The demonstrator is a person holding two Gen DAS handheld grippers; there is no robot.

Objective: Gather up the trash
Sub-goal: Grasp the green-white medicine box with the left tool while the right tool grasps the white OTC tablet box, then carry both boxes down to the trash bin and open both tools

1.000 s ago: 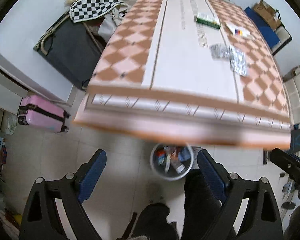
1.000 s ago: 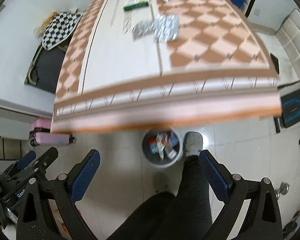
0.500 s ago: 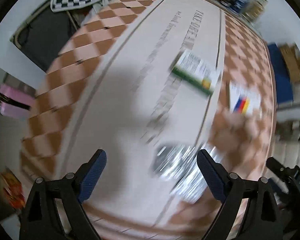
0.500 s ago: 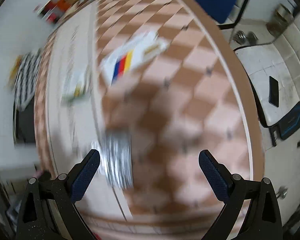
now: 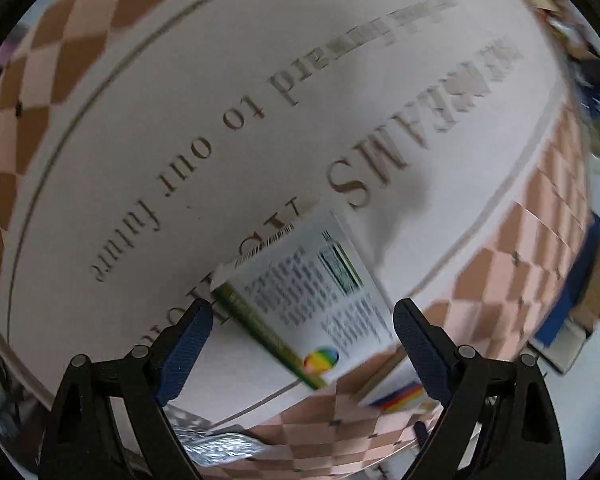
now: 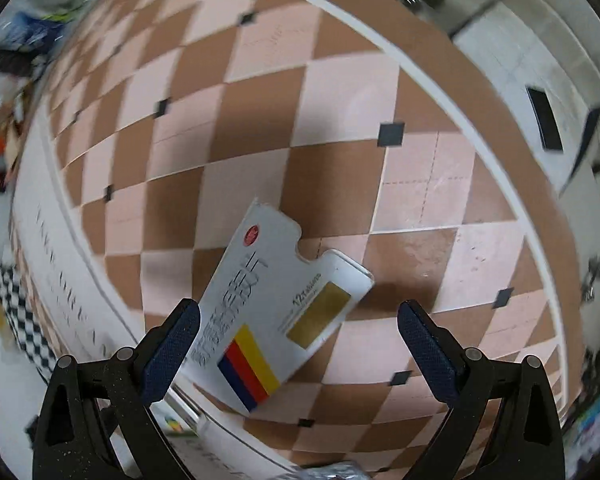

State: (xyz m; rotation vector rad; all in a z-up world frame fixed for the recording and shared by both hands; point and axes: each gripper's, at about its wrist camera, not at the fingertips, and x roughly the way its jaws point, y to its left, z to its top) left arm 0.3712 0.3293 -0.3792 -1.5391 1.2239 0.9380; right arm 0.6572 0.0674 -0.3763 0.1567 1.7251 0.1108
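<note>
Left gripper (image 5: 302, 334) jaws wide apart, straddling green-edged box (image 5: 300, 304) lying flat on white centre strip of table (image 5: 180, 80). Right gripper (image 6: 298, 338) also open over flattened white carton (image 6: 276, 312) on checkered border, near table's long edge. Both positioned for pickup, nothing gripped yet.

- We note even, fairly bright indoor light in both views, with no harsh glare.
- Left wrist view: the green-edged medicine box (image 5: 300, 304) is smeared by motion blur; the tablecloth (image 5: 180, 92) lettering goes soft toward the top right. A soft grey shadow lies just beyond the box.
- Right wrist view: the white pill carton (image 6: 276, 312) is fairly sharp and casts a dark shadow on its right.
- Both views: strong fisheye bending, black vignette corners, blurred rim clutter.
</note>
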